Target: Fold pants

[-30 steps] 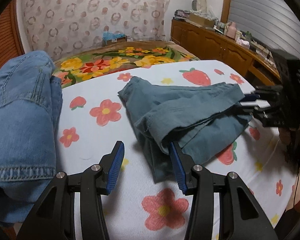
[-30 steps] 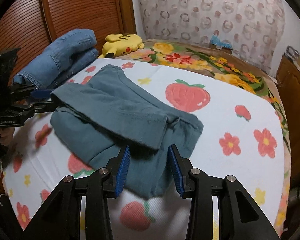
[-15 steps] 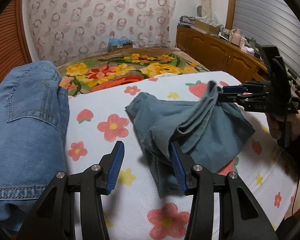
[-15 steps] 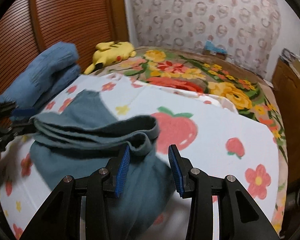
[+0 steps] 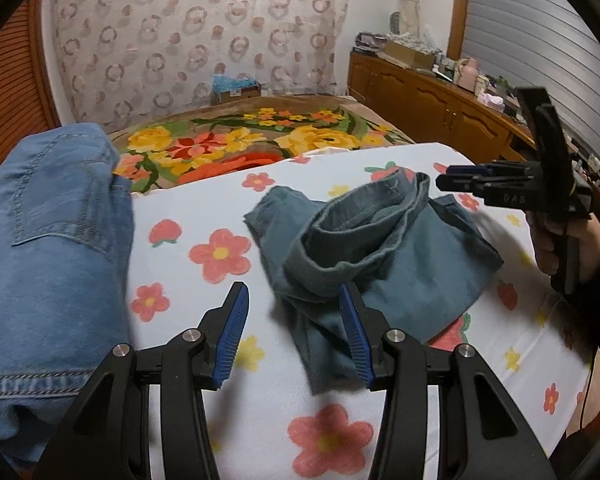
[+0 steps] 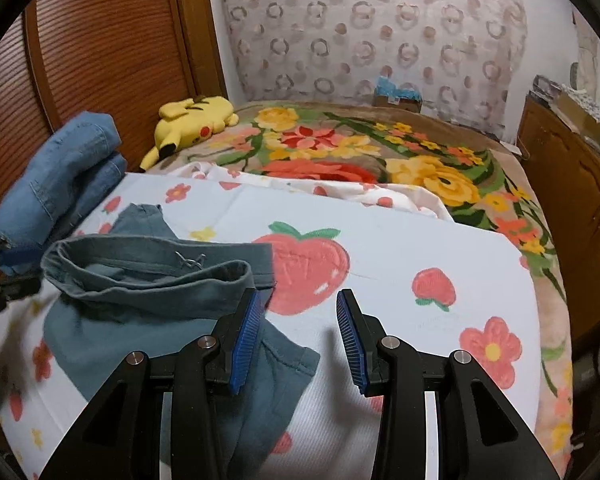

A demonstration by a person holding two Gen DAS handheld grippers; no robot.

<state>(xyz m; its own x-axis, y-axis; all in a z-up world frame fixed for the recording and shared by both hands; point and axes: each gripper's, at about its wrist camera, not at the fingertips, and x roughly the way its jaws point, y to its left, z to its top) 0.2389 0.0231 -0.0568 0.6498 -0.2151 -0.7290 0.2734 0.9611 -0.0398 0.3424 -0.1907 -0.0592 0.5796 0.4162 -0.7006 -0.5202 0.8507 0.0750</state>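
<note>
Grey-green pants (image 5: pixel 384 264) lie bunched on the white flowered sheet (image 5: pixel 204 216), the waistband folded over on top; they also show in the right wrist view (image 6: pixel 148 292). My left gripper (image 5: pixel 296 332) is open, its right finger against the near edge of the pants. My right gripper (image 6: pixel 296 338) is open and empty, its left finger over the pants' right edge. In the left wrist view the right gripper (image 5: pixel 444 180) floats just right of the waistband, apart from the cloth.
Folded blue jeans (image 5: pixel 48 240) lie stacked at the left of the bed; they also show in the right wrist view (image 6: pixel 64 176). A yellow plush toy (image 6: pixel 192 120) rests at the back by the wooden headboard (image 6: pixel 100 48). A floral blanket (image 6: pixel 360 152) covers the far bed. Wooden cabinets (image 5: pixel 432 100) stand on the right.
The right gripper lifted the waistband edge over toward the left, then let it go; the fabric dropped onto the pile. The right gripper is now open and drawn back to the right.
</note>
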